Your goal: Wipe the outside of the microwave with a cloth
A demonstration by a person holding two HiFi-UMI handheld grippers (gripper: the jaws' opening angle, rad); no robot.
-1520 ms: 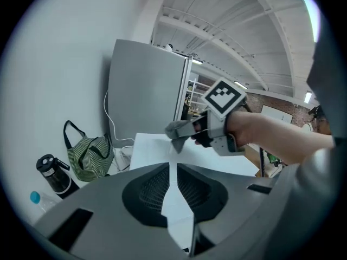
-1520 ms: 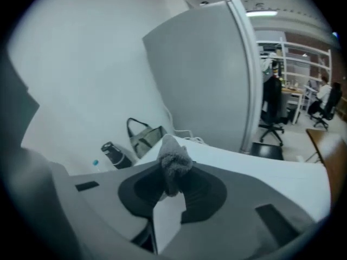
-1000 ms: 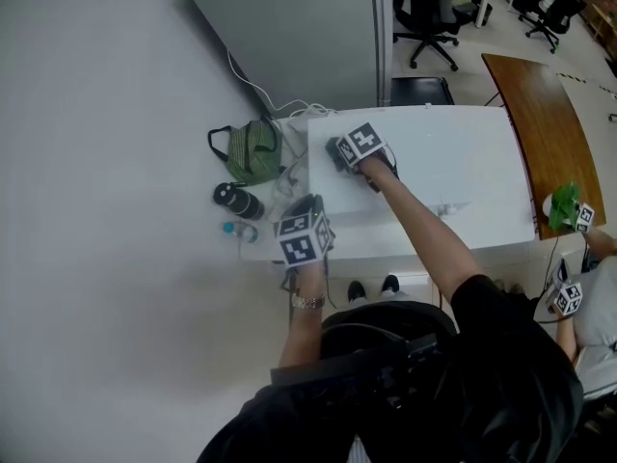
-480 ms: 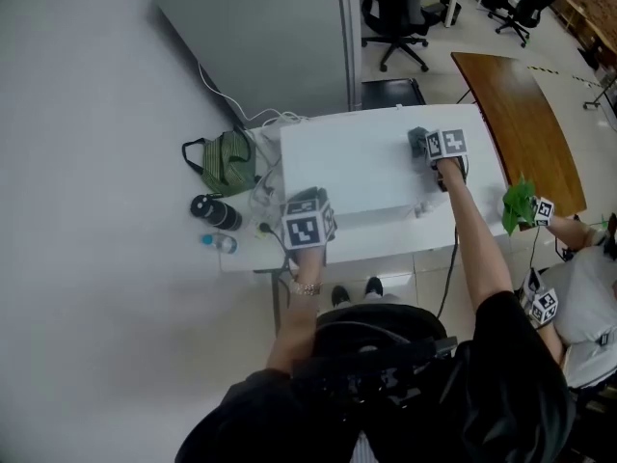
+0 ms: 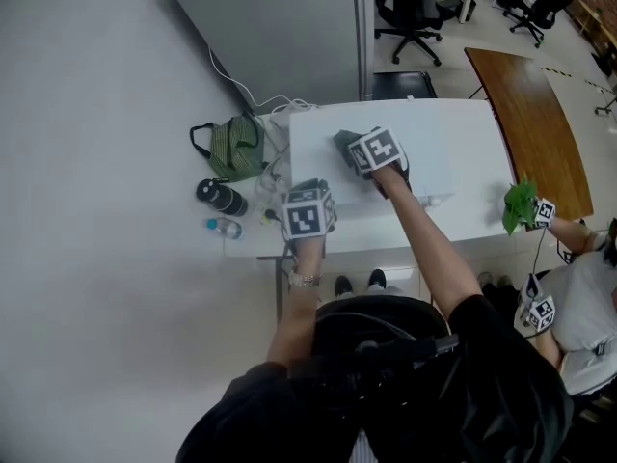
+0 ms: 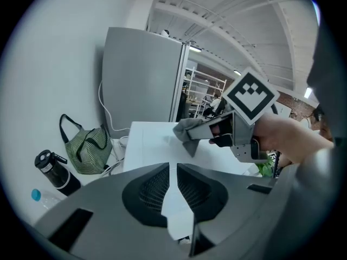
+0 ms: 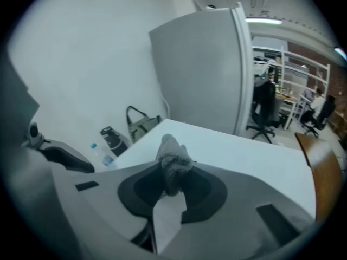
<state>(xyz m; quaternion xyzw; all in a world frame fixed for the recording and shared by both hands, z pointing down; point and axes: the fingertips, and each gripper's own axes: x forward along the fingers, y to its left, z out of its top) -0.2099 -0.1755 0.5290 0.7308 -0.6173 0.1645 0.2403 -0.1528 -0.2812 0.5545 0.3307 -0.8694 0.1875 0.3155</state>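
gripping the grey cloth (image 5: 344, 141), the right gripper (image 5: 351, 149) sits toward the left end of the microwave (image 5: 453, 157), its bare top stretching rightward; the left gripper (image 5: 305, 193), jaws together and empty, hovers by the front-left corner.

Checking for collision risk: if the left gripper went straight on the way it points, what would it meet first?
Likely the grey cloth clamped in the right gripper, low over the microwave top; depth is unclear.
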